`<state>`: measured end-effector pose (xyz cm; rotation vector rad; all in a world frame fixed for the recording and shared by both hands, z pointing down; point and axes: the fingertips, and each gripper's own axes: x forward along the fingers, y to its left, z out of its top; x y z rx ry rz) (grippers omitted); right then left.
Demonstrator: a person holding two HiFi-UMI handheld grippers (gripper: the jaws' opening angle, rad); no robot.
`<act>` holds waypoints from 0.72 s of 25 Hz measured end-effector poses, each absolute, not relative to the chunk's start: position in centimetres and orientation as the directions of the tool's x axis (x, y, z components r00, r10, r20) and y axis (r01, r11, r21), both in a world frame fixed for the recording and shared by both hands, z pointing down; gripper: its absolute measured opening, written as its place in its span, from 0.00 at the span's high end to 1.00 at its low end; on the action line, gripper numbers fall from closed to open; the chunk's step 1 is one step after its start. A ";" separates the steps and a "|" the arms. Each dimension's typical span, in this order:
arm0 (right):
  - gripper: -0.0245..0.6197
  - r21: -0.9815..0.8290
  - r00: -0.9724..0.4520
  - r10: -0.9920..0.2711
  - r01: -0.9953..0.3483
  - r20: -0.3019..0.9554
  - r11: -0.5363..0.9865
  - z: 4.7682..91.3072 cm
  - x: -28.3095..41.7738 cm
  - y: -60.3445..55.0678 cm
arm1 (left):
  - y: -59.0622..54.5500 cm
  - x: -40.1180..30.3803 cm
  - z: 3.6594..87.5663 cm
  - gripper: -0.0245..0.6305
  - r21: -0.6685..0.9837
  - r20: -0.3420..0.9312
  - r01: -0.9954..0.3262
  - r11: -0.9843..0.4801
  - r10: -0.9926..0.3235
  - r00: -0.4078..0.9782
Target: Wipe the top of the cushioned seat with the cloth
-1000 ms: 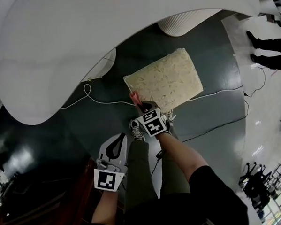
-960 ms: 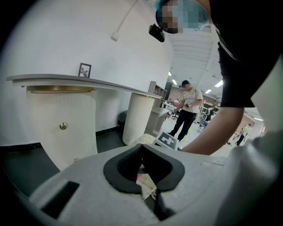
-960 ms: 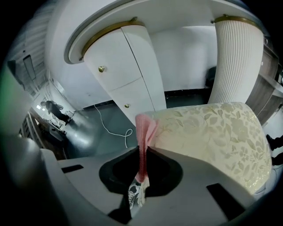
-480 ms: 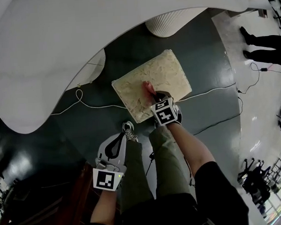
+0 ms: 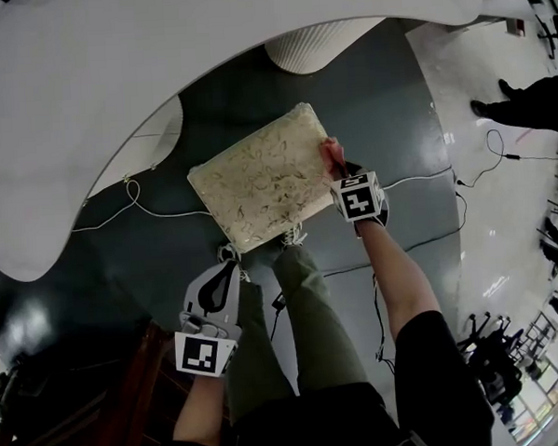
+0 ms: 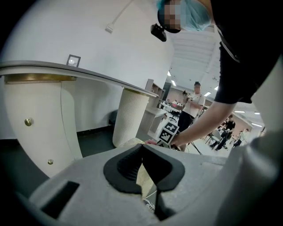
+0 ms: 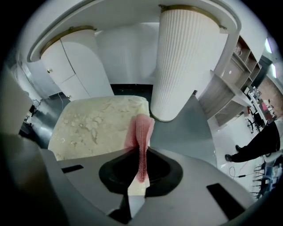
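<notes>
The cream cushioned seat (image 5: pixel 258 183) sits low on the dark floor in front of my legs. My right gripper (image 5: pixel 335 163) is at the seat's right edge, shut on a pink cloth (image 5: pixel 329 152). In the right gripper view the cloth (image 7: pixel 140 132) hangs from the closed jaws and drapes onto the seat's (image 7: pixel 95 126) right rim. My left gripper (image 5: pixel 225 267) hangs by my left leg, short of the seat, its jaws shut with nothing between them. In the left gripper view (image 6: pixel 142 146) a strip of the seat (image 6: pixel 145 178) shows below the tips.
A white curved counter (image 5: pixel 113 86) overhangs the seat's far side, carried by a ribbed white column (image 7: pixel 185 57). White and black cables (image 5: pixel 148 207) run over the floor around the seat. A person's legs (image 5: pixel 534 106) stand at the far right.
My right gripper has dragged the pink cloth across the seat from its near left corner to its right edge. The left gripper has stayed by my leg.
</notes>
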<state>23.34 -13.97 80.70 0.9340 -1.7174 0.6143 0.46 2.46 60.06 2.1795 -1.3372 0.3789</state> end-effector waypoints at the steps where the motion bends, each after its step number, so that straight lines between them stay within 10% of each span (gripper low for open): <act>1: 0.92 0.047 -0.140 -0.292 -0.832 0.946 0.553 80.8 24.3 -14.5 | 2.1 1.0 60.1 0.93 0.309 0.499 -0.883 -0.353 -0.730 0.466; 18: 0.92 -0.010 -0.211 -0.394 -0.890 0.894 0.455 77.2 22.8 -11.3 | 1.7 1.0 59.5 0.93 0.304 0.494 -0.858 -0.414 -0.702 0.514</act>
